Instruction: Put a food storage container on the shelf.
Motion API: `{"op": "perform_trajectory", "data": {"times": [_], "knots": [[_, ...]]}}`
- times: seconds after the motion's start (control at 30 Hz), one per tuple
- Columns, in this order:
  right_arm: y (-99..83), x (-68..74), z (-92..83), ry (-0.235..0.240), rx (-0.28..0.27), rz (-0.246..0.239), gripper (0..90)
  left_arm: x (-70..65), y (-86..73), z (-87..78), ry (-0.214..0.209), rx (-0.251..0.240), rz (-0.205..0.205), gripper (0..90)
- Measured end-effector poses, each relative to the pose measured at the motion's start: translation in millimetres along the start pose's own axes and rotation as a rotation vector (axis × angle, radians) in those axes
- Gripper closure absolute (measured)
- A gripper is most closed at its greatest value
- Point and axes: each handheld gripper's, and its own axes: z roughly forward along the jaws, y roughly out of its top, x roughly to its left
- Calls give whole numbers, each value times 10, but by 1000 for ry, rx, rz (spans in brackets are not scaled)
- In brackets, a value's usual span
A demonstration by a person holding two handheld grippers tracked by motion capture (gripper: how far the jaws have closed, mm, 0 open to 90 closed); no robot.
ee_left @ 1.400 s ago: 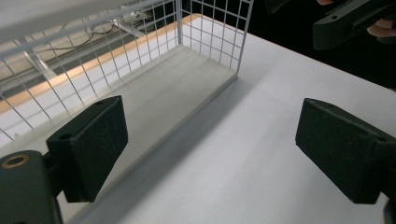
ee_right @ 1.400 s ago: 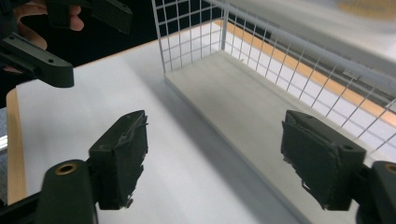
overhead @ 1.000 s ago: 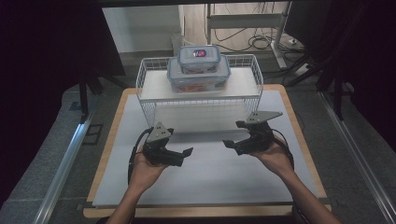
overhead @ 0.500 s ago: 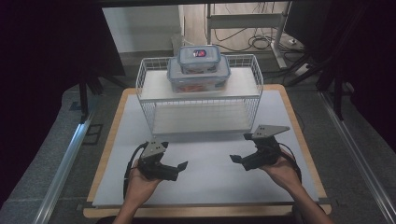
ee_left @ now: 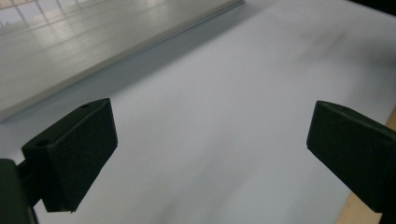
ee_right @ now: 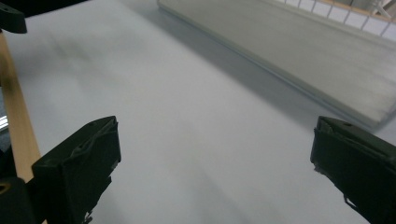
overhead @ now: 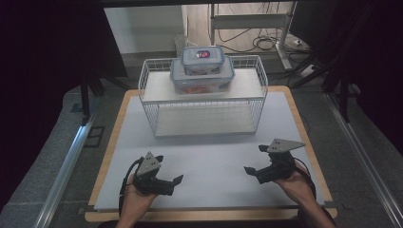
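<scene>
Containers (overhead: pixel 202 70), two clear lidded boxes stacked, sit on the wire shelf (overhead: pixel 259 95) at twelve o'clock on the counter (overhead: pixel 214 156). Left gripper (overhead: pixel 170 183) at seven and right gripper (overhead: pixel 253 160) at five rest low, both with jaws apart and empty. Next reach should rise first, approaching level.

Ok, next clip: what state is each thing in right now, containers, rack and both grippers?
small container: lid on, stacked on the large container
large container: lid on, on the rack's top shelf
wire rack: upright at the mat's far side, lower shelf bare
left gripper: open, holding nothing, low over the mat
right gripper: open, holding nothing, low over the mat
</scene>
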Motion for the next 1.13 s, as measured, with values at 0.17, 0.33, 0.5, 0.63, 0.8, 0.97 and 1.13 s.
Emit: {"op": "perform_trajectory", "data": {"times": [0.17, 0.33, 0.5, 0.63, 0.8, 0.97, 1.13], "knots": [[-150, -13, -15, -23, 23, 4, 14, 7, -115, -12, 16, 21, -13, 15], [-256, -14, -7, -48, 55, -12, 15, 2, -215, -9, 43, 52, -12, 14], [-327, -28, 14, -53, 76, -9, 16, 15, -285, 35, 72, 92, -3, 13], [-382, -69, 53, -53, 85, 3, 17, 30, -320, 87, 91, 122, 14, 15], [-463, -140, 124, -49, 113, 20, 19, 28, -326, 133, 99, 151, 22, 16], [-484, -171, 140, -33, 115, 41, 19, 44, -343, 165, 99, 174, 17, 17], [-493, -170, 163, -31, 128, 33, 19, 49, -339, 171, 101, 175, 15, 18]]}}
